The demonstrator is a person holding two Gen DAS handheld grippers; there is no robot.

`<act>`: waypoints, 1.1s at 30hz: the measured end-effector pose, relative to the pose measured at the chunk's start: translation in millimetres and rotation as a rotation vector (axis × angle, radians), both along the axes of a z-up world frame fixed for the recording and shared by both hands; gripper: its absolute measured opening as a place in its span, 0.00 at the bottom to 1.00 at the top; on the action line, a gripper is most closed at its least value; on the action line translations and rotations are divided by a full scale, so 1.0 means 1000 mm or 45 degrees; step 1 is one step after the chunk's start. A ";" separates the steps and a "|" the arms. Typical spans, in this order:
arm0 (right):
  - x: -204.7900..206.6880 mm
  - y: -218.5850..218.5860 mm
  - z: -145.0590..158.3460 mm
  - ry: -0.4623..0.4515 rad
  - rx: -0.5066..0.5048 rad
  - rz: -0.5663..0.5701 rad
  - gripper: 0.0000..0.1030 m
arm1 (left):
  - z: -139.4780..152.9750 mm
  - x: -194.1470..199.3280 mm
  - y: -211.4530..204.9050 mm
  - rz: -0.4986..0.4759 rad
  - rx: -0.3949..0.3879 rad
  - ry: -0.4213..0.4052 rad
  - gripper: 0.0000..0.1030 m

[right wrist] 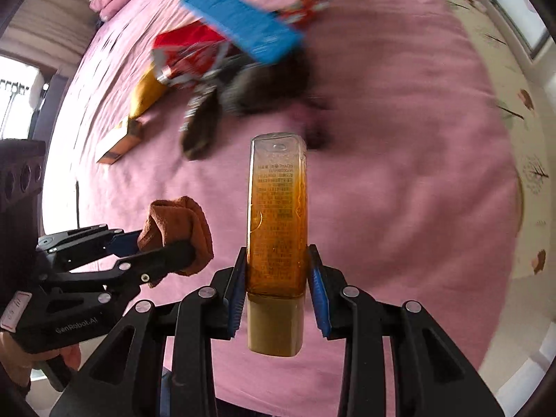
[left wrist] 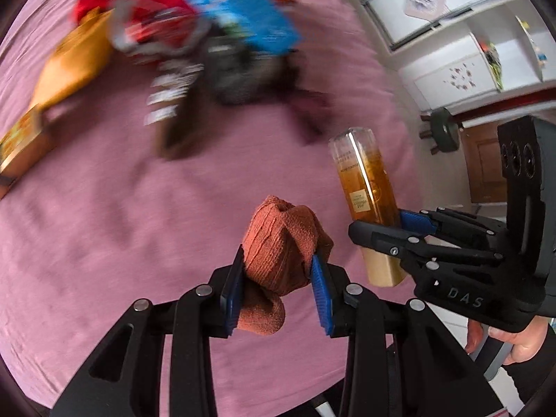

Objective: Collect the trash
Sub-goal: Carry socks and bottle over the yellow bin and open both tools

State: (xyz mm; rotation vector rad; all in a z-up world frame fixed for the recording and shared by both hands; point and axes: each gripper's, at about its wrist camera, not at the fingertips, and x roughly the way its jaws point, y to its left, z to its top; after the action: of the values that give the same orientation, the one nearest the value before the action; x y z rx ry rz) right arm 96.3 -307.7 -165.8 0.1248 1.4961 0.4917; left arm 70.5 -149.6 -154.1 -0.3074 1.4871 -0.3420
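Trash: I have a brown cloth [left wrist: 283, 246] clenched in my left tool [left wrist: 278, 285] | amber bottle [right wrist: 276, 239] clamped in my right tool [right wrist: 277, 292], cap toward me | both above the pink bed [right wrist: 399, 191] | blurred pile [right wrist: 236, 62] lies farther up the bed
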 end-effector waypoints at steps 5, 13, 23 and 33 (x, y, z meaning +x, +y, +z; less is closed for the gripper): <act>0.000 -0.064 0.005 -0.018 -0.017 -0.080 0.31 | 0.012 0.018 -0.067 -0.093 -0.016 -0.025 0.34; 0.006 -0.170 0.008 -0.031 -0.044 -0.212 0.31 | 0.017 0.044 -0.174 -0.271 -0.031 -0.037 0.34; 0.013 -0.264 -0.003 -0.035 -0.061 -0.346 0.31 | 0.004 0.071 -0.277 -0.479 -0.027 -0.040 0.34; 0.034 -0.326 -0.022 -0.044 -0.062 -0.417 0.31 | -0.017 0.113 -0.327 -0.494 -0.068 0.001 0.34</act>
State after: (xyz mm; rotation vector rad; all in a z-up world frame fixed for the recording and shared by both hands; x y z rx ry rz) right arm 130.8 -633.7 -188.1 0.3156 1.4185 0.1926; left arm 183.5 -477.1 -170.8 -0.0579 1.5378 -0.6918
